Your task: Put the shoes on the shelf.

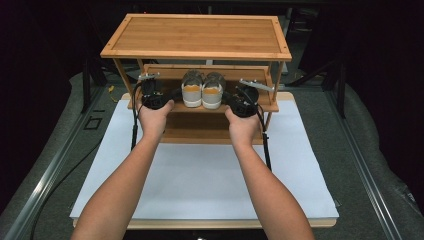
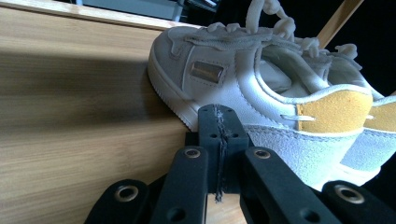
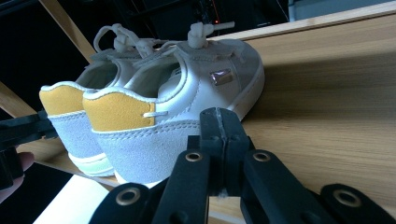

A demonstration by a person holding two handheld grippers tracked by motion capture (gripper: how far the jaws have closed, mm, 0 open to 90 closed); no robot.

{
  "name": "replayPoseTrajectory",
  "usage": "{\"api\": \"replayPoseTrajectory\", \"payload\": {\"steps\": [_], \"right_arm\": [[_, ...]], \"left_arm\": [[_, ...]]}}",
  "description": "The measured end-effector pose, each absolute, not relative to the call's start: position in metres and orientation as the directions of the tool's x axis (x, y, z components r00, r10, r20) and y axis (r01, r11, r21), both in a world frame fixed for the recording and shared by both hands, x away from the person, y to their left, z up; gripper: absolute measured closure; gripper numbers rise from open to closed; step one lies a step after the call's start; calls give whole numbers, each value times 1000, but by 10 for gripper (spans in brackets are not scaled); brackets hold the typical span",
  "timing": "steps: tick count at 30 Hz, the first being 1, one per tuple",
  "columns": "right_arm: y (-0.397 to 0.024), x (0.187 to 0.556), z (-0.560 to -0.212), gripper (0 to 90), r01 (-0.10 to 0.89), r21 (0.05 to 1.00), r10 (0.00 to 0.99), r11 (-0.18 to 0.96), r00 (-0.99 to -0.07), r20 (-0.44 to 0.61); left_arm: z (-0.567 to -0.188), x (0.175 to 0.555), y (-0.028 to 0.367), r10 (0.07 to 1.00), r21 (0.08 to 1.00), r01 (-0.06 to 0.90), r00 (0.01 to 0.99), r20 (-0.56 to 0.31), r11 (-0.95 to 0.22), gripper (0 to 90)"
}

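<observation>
Pale grey suede sneakers with yellow heel tabs (image 1: pixel 202 89) sit paired on the bamboo rack's middle shelf (image 1: pixel 175 107), flanked by the left hand-held gripper (image 1: pixel 149 91) and right hand-held gripper (image 1: pixel 246 96), both closed on nothing, so grasping likely requires opening first.

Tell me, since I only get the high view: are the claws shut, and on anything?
Observer: Both are shut on nothing. The left claw and the right claw each have their jaws pressed together, beside the shoes.
Operator: Anything on those that I would miss from above?
Observer: The laces are knotted.
Operator: Anything else?
Observer: Each outer side carries a small shiny tag.
</observation>
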State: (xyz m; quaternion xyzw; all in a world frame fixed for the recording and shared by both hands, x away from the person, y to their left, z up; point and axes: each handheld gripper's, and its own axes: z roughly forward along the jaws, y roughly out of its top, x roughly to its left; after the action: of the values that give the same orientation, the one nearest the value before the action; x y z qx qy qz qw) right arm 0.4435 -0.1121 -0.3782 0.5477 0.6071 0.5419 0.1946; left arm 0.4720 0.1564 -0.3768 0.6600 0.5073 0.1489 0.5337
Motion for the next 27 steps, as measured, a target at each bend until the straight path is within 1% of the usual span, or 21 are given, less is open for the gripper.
{"api": "replayPoseTrajectory", "payload": {"steps": [4, 5, 8, 10, 11, 13, 14, 17, 23, 25, 26, 27], "right_arm": [[-112, 445, -376, 900, 476, 864, 881, -167, -321, 347], [-110, 447, -377, 900, 455, 872, 884, -181, -313, 347], [-108, 449, -378, 900, 443, 879, 894, -178, -300, 332], [-108, 450, -376, 900, 466, 870, 896, -165, -298, 329], [-107, 451, -377, 900, 456, 873, 899, -176, -286, 331], [-106, 454, -377, 900, 449, 876, 898, -175, -291, 329], [-107, 454, -376, 900, 464, 871, 901, -164, -288, 323], [-107, 455, -377, 900, 459, 871, 897, -174, -291, 332], [-107, 458, -378, 900, 461, 868, 899, -188, -275, 340], [-108, 459, -377, 900, 475, 861, 894, -181, -285, 346], [-106, 461, -378, 900, 455, 870, 897, -192, -278, 344], [-107, 461, -377, 900, 474, 863, 899, -177, -279, 338]], "left_arm": [[-378, 475, 156, 827, 853, 511, 432, -360, 104, 898], [-378, 476, 156, 830, 854, 511, 430, -355, 101, 899], [-376, 479, 154, 839, 855, 512, 426, -337, 84, 898], [-376, 481, 153, 843, 853, 515, 419, -337, 85, 899], [-375, 482, 153, 844, 853, 515, 417, -336, 85, 899], [-375, 484, 152, 848, 852, 516, 413, -333, 84, 898], [-375, 484, 152, 849, 853, 516, 411, -332, 83, 899], [-375, 486, 151, 850, 849, 520, 405, -337, 88, 899], [-374, 489, 150, 861, 853, 520, 412, -299, 47, 898], [-372, 490, 149, 866, 851, 524, 408, -288, 36, 898], [-371, 491, 148, 871, 850, 526, 404, -279, 29, 899], [-371, 492, 147, 875, 851, 524, 401, -270, 23, 899]]}}
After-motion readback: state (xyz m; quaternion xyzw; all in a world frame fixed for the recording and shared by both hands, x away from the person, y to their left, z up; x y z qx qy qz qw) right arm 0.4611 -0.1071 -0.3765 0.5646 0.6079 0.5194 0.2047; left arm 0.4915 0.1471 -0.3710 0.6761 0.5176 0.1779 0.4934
